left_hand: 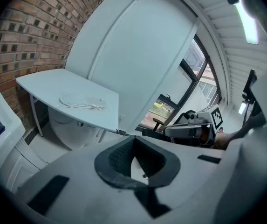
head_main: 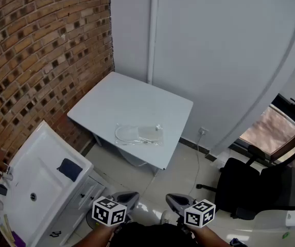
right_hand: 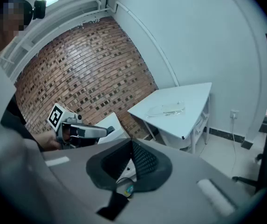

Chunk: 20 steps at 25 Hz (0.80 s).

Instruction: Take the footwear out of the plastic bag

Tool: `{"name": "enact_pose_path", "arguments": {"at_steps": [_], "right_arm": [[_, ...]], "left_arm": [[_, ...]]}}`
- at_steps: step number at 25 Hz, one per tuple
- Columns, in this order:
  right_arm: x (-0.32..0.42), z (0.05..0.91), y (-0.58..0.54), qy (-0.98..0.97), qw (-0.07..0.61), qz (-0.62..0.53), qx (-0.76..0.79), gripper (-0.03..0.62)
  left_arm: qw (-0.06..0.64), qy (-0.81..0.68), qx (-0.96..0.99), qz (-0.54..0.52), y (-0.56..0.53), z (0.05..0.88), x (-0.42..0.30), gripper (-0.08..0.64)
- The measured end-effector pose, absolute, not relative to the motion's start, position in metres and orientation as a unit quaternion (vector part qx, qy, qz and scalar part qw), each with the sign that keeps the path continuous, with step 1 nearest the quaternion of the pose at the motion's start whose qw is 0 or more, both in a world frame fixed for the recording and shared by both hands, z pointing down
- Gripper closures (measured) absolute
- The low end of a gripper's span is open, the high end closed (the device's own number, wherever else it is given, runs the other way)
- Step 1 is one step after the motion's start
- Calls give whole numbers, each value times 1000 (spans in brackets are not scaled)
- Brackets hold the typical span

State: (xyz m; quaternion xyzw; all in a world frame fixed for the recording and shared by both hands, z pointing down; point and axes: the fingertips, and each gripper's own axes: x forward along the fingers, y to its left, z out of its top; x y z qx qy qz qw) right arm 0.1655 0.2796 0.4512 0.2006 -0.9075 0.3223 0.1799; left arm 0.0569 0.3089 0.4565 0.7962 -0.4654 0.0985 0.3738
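A clear plastic bag (head_main: 138, 134) with pale footwear inside lies flat near the front edge of the white table (head_main: 111, 99). Both grippers are held low and well short of the table, side by side. My left gripper (head_main: 131, 195) is shut and empty, and so is my right gripper (head_main: 171, 197). In the left gripper view the closed gripper (left_hand: 134, 143) points toward the bag (left_hand: 83, 101), with the right gripper (left_hand: 189, 130) beside it. In the right gripper view the closed gripper (right_hand: 132, 144) faces the bag (right_hand: 167, 109) on the table (right_hand: 189, 101).
A white washbasin unit (head_main: 39, 179) with a dark blue cloth (head_main: 69, 169) stands left of the table, against the brick wall (head_main: 34, 60). A black office chair (head_main: 260, 187) is at the right. A cable hangs from a wall socket (head_main: 203, 131) behind the table.
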Motion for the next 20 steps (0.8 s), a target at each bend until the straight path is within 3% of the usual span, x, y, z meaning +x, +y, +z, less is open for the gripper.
{"name": "enact_pose_path", "arguments": {"at_steps": [20], "right_arm": [[132,458,305,-901,187,321,224,591]], "left_arm": [[373,-446,807,100,324,465,19,554]]}}
